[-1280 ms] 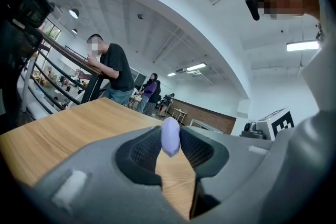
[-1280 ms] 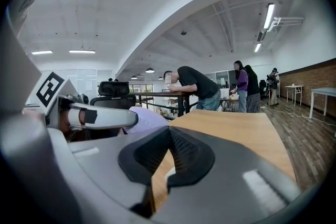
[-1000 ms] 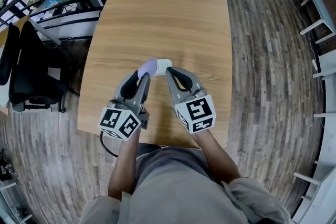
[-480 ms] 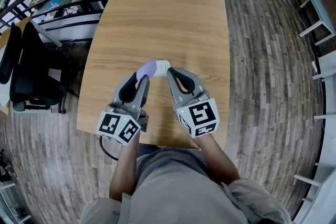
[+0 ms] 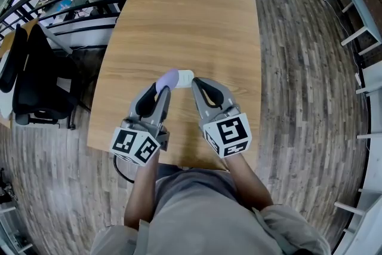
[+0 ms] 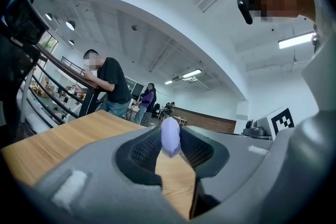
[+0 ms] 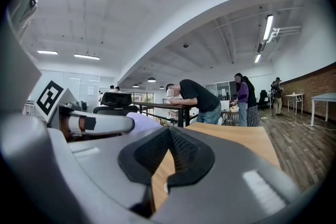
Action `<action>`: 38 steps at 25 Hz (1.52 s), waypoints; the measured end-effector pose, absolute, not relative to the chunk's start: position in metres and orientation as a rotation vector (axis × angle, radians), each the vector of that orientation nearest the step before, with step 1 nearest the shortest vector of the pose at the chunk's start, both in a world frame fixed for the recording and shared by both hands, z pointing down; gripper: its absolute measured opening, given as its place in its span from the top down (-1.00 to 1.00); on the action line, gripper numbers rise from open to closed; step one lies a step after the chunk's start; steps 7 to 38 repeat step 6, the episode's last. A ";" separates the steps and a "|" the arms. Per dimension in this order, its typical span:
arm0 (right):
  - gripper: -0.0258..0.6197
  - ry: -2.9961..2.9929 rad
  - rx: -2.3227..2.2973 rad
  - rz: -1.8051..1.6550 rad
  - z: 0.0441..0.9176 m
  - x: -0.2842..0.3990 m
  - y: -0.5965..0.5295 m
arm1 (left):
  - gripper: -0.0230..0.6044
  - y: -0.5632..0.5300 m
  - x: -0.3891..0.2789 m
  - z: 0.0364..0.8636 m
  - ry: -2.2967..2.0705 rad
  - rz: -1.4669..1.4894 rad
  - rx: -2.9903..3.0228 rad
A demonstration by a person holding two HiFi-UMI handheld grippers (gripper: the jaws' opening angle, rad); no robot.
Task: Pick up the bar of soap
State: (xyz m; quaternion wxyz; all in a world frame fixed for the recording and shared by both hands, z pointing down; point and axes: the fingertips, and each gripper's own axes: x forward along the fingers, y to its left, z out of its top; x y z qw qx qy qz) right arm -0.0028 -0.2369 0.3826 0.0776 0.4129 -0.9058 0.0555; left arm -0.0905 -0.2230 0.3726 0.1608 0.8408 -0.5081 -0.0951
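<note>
Change since a second ago: both grippers have drawn a little nearer the person, the right one more; the soap has stayed clamped.
Left gripper: its two jaws are clamped on the bar of soap, which sticks out past the tips. Seen from this gripper's own camera, the lavender bar stands pinched between the ribbed pads, with bare wood below it.
Right gripper: jaws together at the tips, nothing between them; it waits just beside the left one.
Soap position: over the near half of the table, about midway between its left and right edges, closer to the near edge than the far one.
Step in hand: the grip looks made and the lift seems begun. Whether the bar is fully clear of the wood is hard to tell from above.
Next move: probably a steady raise straight up with firm pressure, since a smooth rounded bar can slip out of the tips.
Container: a small white dish sits on the table just right of the soap. It is too small to tell what, if anything, lies in it.
</note>
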 end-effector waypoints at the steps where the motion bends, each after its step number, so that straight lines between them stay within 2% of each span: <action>1: 0.92 -2.714 1.235 0.165 0.382 -0.003 -0.237 | 0.56 -0.223 -0.091 0.372 -1.453 -0.275 2.402; 38: 0.92 -2.706 1.233 0.168 0.383 -0.003 -0.232 | 0.56 -0.218 -0.091 0.370 -1.454 -0.264 2.392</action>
